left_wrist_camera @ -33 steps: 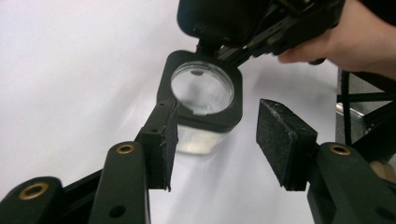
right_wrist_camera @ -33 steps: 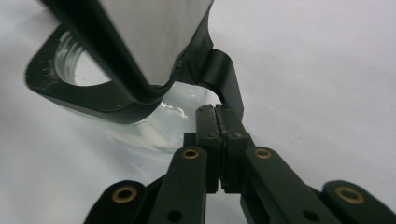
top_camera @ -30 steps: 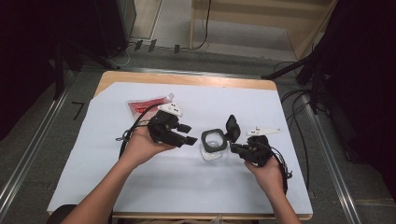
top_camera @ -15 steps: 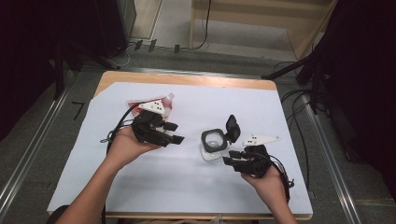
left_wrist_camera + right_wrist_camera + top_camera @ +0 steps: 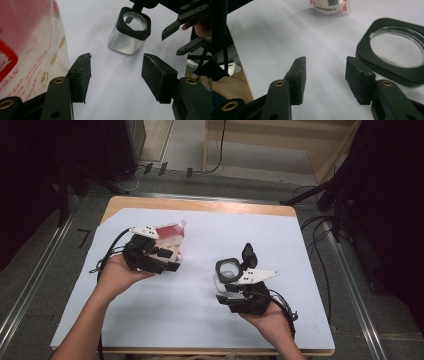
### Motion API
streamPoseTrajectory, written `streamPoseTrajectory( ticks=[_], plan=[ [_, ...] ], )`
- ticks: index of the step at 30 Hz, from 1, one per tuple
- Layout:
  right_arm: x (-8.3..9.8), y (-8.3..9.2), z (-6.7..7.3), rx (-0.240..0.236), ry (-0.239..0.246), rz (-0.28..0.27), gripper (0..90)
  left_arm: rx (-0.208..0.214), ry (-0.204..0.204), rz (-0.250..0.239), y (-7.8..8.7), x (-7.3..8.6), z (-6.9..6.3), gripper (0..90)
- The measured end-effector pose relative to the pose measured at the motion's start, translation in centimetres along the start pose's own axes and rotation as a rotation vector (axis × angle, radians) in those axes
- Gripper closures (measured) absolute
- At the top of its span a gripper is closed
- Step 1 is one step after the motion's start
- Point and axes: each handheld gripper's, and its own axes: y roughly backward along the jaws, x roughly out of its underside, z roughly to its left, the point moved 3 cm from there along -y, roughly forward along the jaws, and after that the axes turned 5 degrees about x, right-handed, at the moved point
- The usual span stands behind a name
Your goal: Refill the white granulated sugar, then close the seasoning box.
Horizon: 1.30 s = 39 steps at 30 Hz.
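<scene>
Two hand-held grippers over a white sheet (image 5: 200,320) on the wooden table (image 5: 200,204), person's forearms coming in from the near edge.

Left gripper (image 5: 170,261) sits in the left hand (image 5: 114,276), toward the left side of the sheet, right beside a red-and-clear plastic pouch (image 5: 170,232) w/ printed lettering. In the left gripper view the jaws stand apart w/ nothing but bare sheet between the pads (image 5: 82,76); pouch (image 5: 27,50) is up against the outside of one jaw, can't tell if actually touching. Fairly wide gap, holding nothing.

Right gripper (image 5: 226,296) is in the right hand (image 5: 267,317), near the front right of the sheet. Its jaws have just been opening, and in the right gripper view there's only white sheet between them; pads (image 5: 358,81) clear of everything. Medium-wide, empty.

The jar (image 5: 229,270): small clear square-ish container w/ a black rim, lid (image 5: 248,255) flipped up on its far side, mouth open. It stands upright on the sheet just beyond the right gripper's tips, a bit right of centre, well apart from the left gripper. In the left gripper view the jar (image 5: 130,32) is ahead of the jaws, w/ the right gripper's tips (image 5: 172,37) just beside it but apart. In the right gripper view the black rim (image 5: 392,52) lies just beside one jaw, outside the gap; the pouch's end (image 5: 328,6) shows far off.
</scene>
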Motion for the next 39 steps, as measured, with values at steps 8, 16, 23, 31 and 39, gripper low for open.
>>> streamPoseTrajectory(
  ticks=[8, 16, 23, 31, 39],
  plan=[
    [0.0, -1.7, 0.6, -0.030, -0.005, 0.027, 49.9, -0.014, 0.026, -0.016, 1.1, 0.8, 0.7, 41.8],
    [-0.4, -2.9, 1.1, -0.046, 0.013, 0.050, 49.5, -0.020, 0.046, -0.011, 2.4, 1.7, 1.2, 42.3],
    [-0.3, -3.6, 1.4, -0.058, 0.020, 0.058, 49.5, -0.057, 0.081, -0.026, 3.9, 2.7, 2.1, 42.5],
    [-0.2, -3.8, 1.4, -0.056, 0.019, 0.063, 49.5, -0.107, 0.122, -0.005, 5.1, 3.8, 3.3, 42.6],
    [-0.1, -4.1, 1.3, -0.059, 0.017, 0.067, 49.6, -0.159, 0.169, -0.025, 4.4, 4.7, 5.4, 41.8]
  ],
)
